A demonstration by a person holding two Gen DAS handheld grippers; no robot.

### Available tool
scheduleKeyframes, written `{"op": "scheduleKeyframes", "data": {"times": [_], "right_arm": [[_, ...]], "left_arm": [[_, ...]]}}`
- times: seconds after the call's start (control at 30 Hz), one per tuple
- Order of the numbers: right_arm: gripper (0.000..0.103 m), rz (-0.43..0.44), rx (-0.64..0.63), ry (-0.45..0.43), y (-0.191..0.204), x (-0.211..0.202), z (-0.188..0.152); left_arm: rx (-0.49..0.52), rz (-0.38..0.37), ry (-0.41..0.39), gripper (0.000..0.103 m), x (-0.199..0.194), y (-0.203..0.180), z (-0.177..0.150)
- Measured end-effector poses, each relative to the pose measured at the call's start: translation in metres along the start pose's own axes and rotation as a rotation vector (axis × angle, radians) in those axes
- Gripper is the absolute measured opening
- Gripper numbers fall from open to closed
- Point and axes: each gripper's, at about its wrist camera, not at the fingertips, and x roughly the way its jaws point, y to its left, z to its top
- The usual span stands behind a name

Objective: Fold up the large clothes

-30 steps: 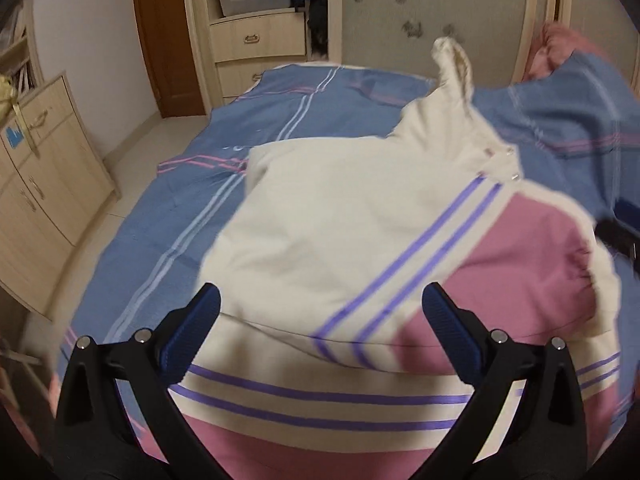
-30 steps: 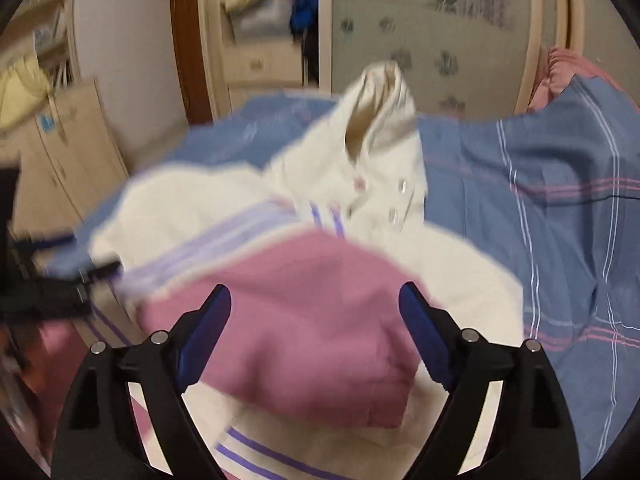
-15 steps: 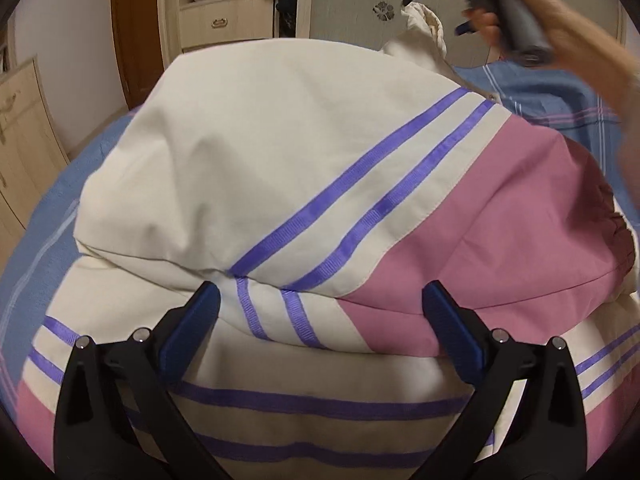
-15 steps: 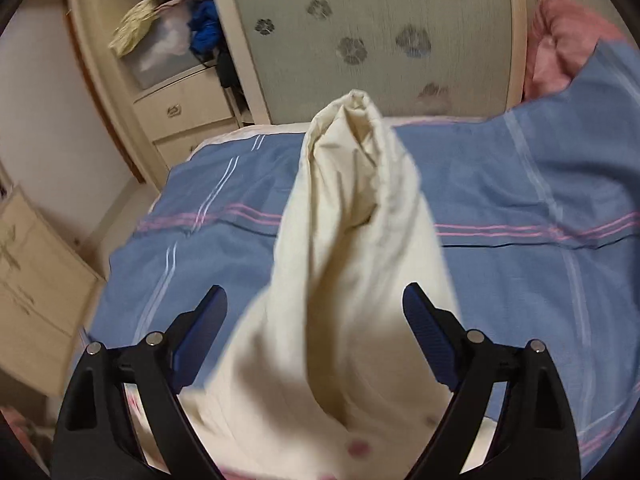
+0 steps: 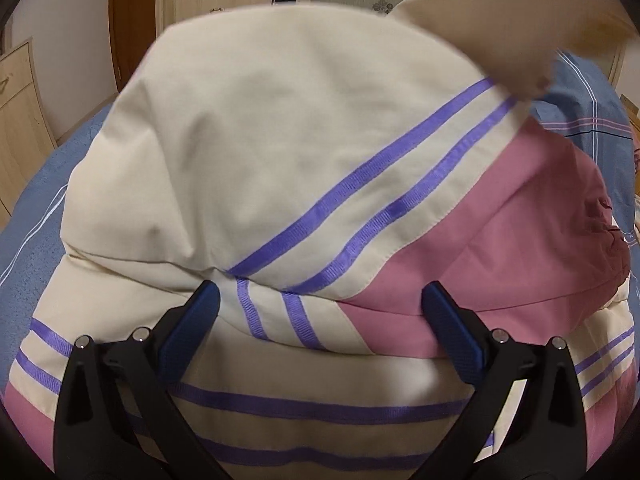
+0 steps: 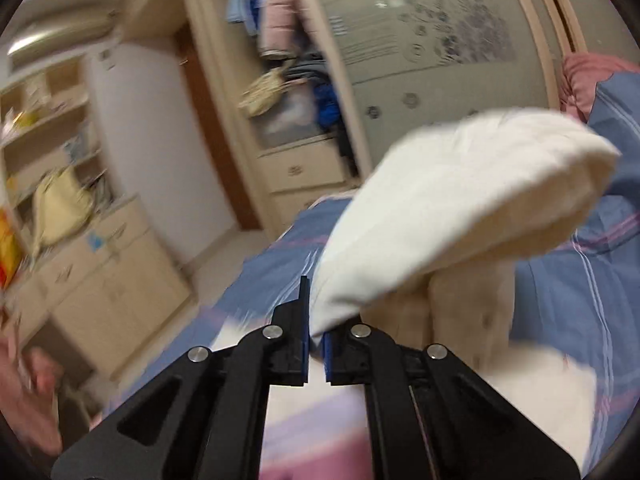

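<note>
At twelve o'clock of wide-open left gripper [image 5: 320, 316]: puffy cream jacket [image 5: 280, 140], ribbon-striped; right gripper [image 6: 316, 320] pinching its hood [image 6: 460, 200].

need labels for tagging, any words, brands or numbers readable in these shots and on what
None can be read.
Jacket: plain cream and pink panels with purple stripes, no visible label or brand.
Wardrobe door panel: printed pattern with what may be lines of text, too blurred to read.
Blue sticker on the cabinet: too small and blurred to read.
Bedsheet: stripes only.
</note>
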Motion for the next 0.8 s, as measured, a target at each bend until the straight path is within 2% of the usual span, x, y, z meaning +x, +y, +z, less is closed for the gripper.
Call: {"op": "scheduleKeyframes", "data": {"times": [0.1, 0.13, 0.17, 0.2, 0.23, 0.27, 0.33, 0.37, 0.4, 0.43, 0.47, 0.5, 0.57, 0.63, 0.67, 0.7, 0.73, 0.77, 0.8], "right_arm": [[0.011, -0.023, 0.03, 0.14, 0.013, -0.04, -0.087], [0.02, -0.04, 0.065, 0.206, 0.012, -0.046, -0.111], [0.038, -0.051, 0.095, 0.305, 0.011, -0.049, -0.132], [0.05, -0.05, 0.127, 0.389, 0.011, -0.054, -0.15], [0.07, -0.05, 0.158, 0.457, 0.01, -0.061, -0.165], [0.072, -0.056, 0.162, 0.486, 0.012, -0.069, -0.174], [0.072, -0.067, 0.075, 0.519, 0.023, -0.098, -0.182], [0.072, -0.056, 0.012, 0.482, 0.031, -0.117, -0.178], [0.072, -0.055, -0.035, 0.419, 0.036, -0.134, -0.17], [0.072, -0.09, -0.091, 0.309, 0.04, -0.156, -0.155], [0.072, -0.144, -0.123, 0.224, 0.04, -0.169, -0.142], [0.072, -0.261, -0.147, 0.105, 0.034, -0.184, -0.12], [0.072, -0.359, -0.127, -0.011, 0.016, -0.19, -0.092], [0.072, -0.37, -0.1, -0.075, -0.011, -0.176, -0.062], [0.072, -0.401, -0.106, -0.061, -0.025, -0.157, -0.056], [0.072, -0.434, -0.109, -0.009, -0.039, -0.131, -0.054], [0.069, -0.442, -0.079, 0.072, -0.059, -0.103, -0.057], [0.056, -0.445, -0.028, 0.153, -0.075, -0.085, -0.065], [0.055, -0.461, 0.039, 0.27, -0.098, -0.049, -0.084]], "left_arm": [[-0.001, 0.014, 0.004, 0.101, -0.002, -0.002, 0.0], [0.001, 0.017, 0.005, 0.101, -0.003, -0.003, -0.002], [0.003, 0.021, 0.004, 0.101, -0.004, -0.005, -0.004], [0.006, 0.025, -0.001, 0.101, -0.006, -0.007, -0.005], [0.006, 0.026, -0.004, 0.101, -0.007, -0.008, -0.007], [0.005, 0.025, -0.005, 0.101, -0.008, -0.008, -0.007], [0.001, 0.022, -0.005, 0.101, -0.01, -0.007, -0.009], [0.0, 0.022, -0.007, 0.101, -0.011, -0.007, -0.01], [-0.001, 0.024, -0.015, 0.101, -0.014, -0.008, -0.012], [-0.002, 0.026, -0.02, 0.101, -0.016, -0.007, -0.015], [0.0, 0.031, -0.026, 0.101, -0.019, -0.008, -0.018], [0.004, 0.034, -0.03, 0.101, -0.022, -0.008, -0.021], [0.008, 0.037, -0.035, 0.101, -0.027, -0.009, -0.029], [0.011, 0.037, -0.039, 0.101, -0.033, -0.01, -0.035], [0.012, 0.039, -0.041, 0.101, -0.035, -0.01, -0.036], [0.013, 0.042, -0.036, 0.101, -0.037, -0.011, -0.036], [0.024, 0.051, -0.021, 0.101, -0.039, -0.013, -0.033], [0.037, 0.065, -0.012, 0.101, -0.042, -0.015, -0.031], [0.054, 0.083, -0.01, 0.101, -0.05, -0.018, -0.028]]}}
